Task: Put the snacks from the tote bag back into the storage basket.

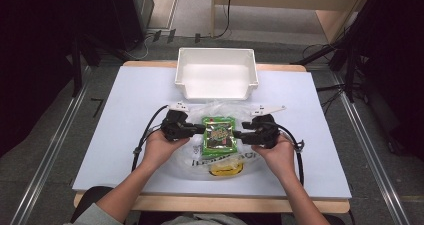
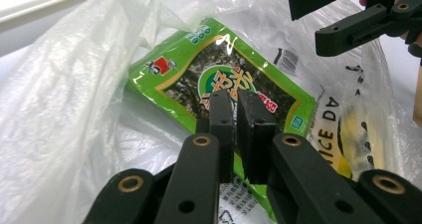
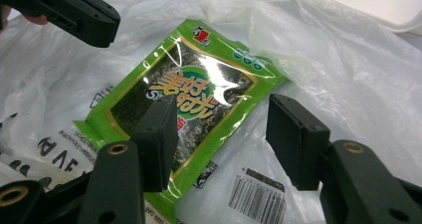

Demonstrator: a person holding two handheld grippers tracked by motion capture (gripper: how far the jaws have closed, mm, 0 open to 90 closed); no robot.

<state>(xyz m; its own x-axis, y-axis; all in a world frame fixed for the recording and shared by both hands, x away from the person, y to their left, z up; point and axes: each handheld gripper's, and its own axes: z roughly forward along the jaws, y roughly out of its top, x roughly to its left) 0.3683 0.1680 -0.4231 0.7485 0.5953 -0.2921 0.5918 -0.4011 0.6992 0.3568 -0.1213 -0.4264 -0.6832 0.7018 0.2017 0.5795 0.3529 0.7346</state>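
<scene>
We see the green packet point(image 1: 219, 135) lying on the clear plastic bag point(image 1: 200, 157) mid-table, near of the white bin point(image 1: 216, 73). Left gripper point(image 2: 236, 115) clenched, apparently on the packet's left edge; right gripper point(image 3: 222, 134) spread, straddling its right.

Pale, bluish-white tabletop point(image 1: 125, 135) over a wooden edge showing along the near and far sides. At far centre, a white open bin point(image 1: 216, 74) resting directly on it. Nearer, at the middle, a crumpled clear plastic bag point(image 1: 220, 157) spread flat, bearing a green snack packet point(image 1: 219, 135) on top.
</scene>
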